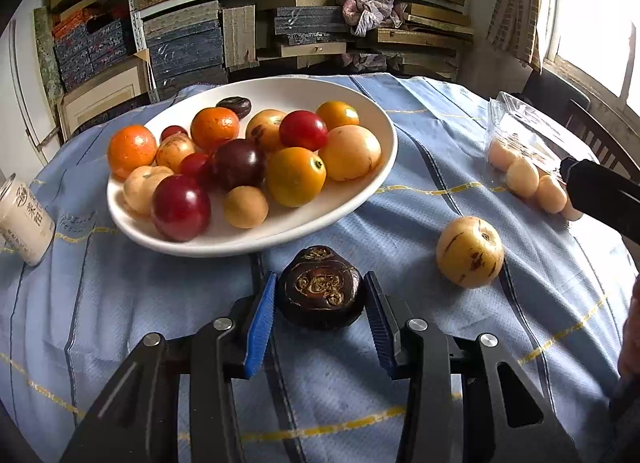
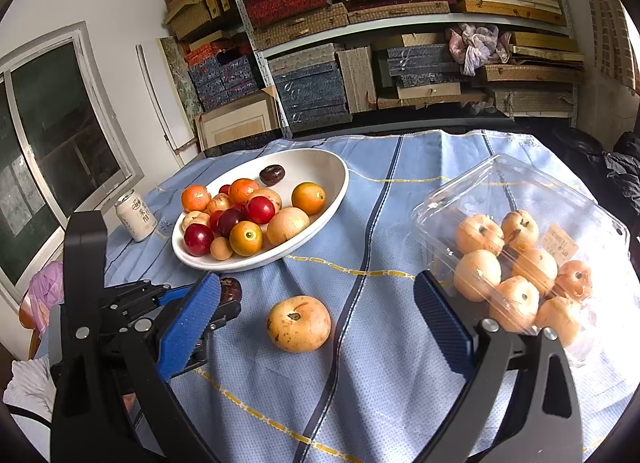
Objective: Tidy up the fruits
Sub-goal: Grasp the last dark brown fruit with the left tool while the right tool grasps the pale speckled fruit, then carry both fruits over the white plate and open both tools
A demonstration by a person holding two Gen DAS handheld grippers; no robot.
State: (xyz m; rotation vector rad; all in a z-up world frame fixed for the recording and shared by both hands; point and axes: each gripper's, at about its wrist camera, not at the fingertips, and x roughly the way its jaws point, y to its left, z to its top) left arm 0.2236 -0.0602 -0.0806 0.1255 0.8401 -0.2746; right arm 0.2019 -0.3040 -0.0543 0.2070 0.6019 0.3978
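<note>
Your left gripper [image 1: 320, 295] sits low over the blue tablecloth [image 1: 420, 191] with the dark brown fruit [image 1: 320, 289] squarely between its blue pads [image 1: 260, 323]. The pads stand right against the fruit's two sides — the left one looks to be touching, the right one touching or a sliver off, so you cannot be sure from here that the squeeze is firm. The fruit rests on the cloth, just in front of the near rim of the white bowl [image 1: 372, 111], which is heaped with oranges, red and yellow fruits and one more dark one at the back.

Your right gripper [image 2: 316, 303] hangs with its jaws spread wide and nothing between them. The pale yellow fruit [image 2: 299, 323] lies on the cloth below and ahead of that gap, nearer the left pad — untouched. The clear plastic clamshell [image 2: 520, 191] of pale fruits sits just beyond the right finger. A white can [image 2: 136, 215] stands left of the bowl.
</note>
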